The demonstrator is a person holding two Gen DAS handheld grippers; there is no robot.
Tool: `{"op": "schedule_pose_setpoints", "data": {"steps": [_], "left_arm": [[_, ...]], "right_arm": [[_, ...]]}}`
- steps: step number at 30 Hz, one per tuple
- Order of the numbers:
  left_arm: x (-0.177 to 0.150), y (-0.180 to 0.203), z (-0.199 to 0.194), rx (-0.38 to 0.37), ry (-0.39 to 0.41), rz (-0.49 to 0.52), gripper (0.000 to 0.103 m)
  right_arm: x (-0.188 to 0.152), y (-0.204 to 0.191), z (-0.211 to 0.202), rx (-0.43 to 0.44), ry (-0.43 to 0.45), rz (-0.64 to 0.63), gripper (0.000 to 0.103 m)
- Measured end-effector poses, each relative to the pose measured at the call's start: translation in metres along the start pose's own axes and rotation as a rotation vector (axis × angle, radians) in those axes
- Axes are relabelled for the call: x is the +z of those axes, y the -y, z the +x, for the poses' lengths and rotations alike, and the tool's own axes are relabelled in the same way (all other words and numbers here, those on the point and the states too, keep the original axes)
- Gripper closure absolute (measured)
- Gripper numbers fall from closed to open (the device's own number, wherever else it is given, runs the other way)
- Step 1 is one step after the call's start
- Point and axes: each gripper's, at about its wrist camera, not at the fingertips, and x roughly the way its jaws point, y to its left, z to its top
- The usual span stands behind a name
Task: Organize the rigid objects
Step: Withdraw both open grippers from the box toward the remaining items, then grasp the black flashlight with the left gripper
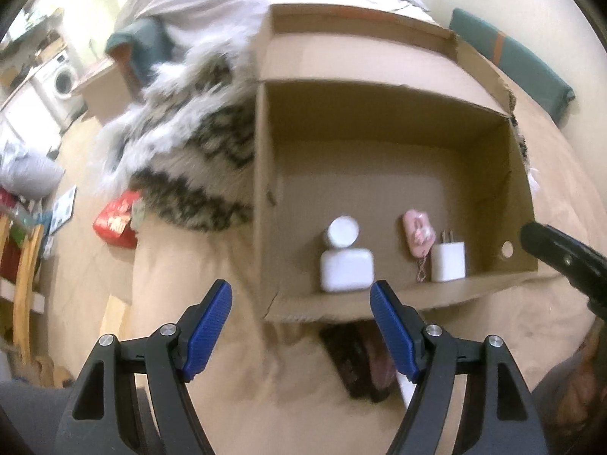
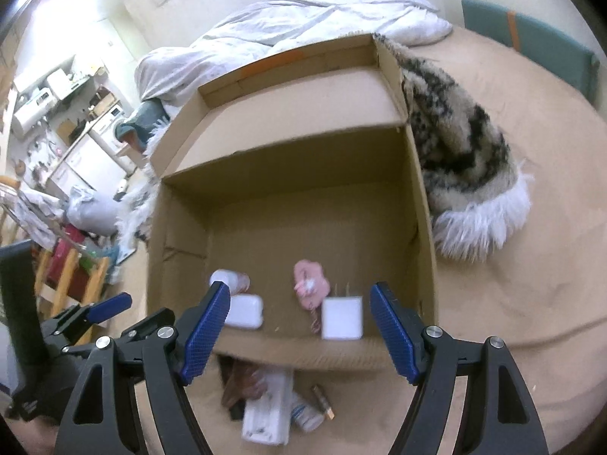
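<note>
An open cardboard box (image 1: 379, 174) (image 2: 303, 212) lies on a beige bed. Inside near its front wall are a white rounded case (image 1: 346, 269) (image 2: 244, 311), a white-capped bottle (image 1: 342, 232) (image 2: 227, 278), a pink keychain charm (image 1: 417, 233) (image 2: 310, 289) and a white plug charger (image 1: 447, 261) (image 2: 341, 317). My left gripper (image 1: 301, 326) is open and empty above the box's front edge. My right gripper (image 2: 299, 326) is open and empty above that edge too. On the bed in front of the box lie a white flat pack (image 2: 267, 409), a small white bottle (image 2: 307, 415), a brown stick (image 2: 322, 402) and a dark item (image 1: 353, 356).
A furry patterned blanket (image 1: 197, 151) (image 2: 463, 151) lies beside the box. A white duvet (image 2: 303, 22) is bunched behind it. A red pack (image 1: 117, 220) sits at the bed's edge. The left gripper also shows in the right wrist view (image 2: 95, 314). Floor clutter is at left.
</note>
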Motion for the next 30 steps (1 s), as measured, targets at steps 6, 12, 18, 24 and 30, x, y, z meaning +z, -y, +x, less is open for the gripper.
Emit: {"op": "schedule_pose_setpoints", "data": {"steps": [6, 12, 18, 24, 30], "left_arm": [[-0.02, -0.034, 0.008, -0.054, -0.088, -0.157, 0.03], [-0.031, -0.058, 0.017, -0.026, -0.11, -0.251, 0.03], [-0.039, -0.048, 0.043, -0.096, -0.201, -0.263, 0.03], [-0.046, -0.019, 0.083, -0.188, -0.33, -0.218, 0.038], [-0.041, -0.008, 0.093, -0.209, -0.344, -0.217, 0.056]], "right_arm": [[-0.025, -0.001, -0.005, -0.009, -0.038, -0.009, 0.023], [-0.043, 0.013, 0.003, -0.002, -0.104, 0.043, 0.023], [-0.048, 0.02, 0.018, 0.007, -0.162, 0.108, 0.023], [-0.047, 0.016, 0.033, 0.005, -0.185, 0.116, 0.023], [-0.045, 0.014, 0.039, 0.016, -0.195, 0.116, 0.023]]}}
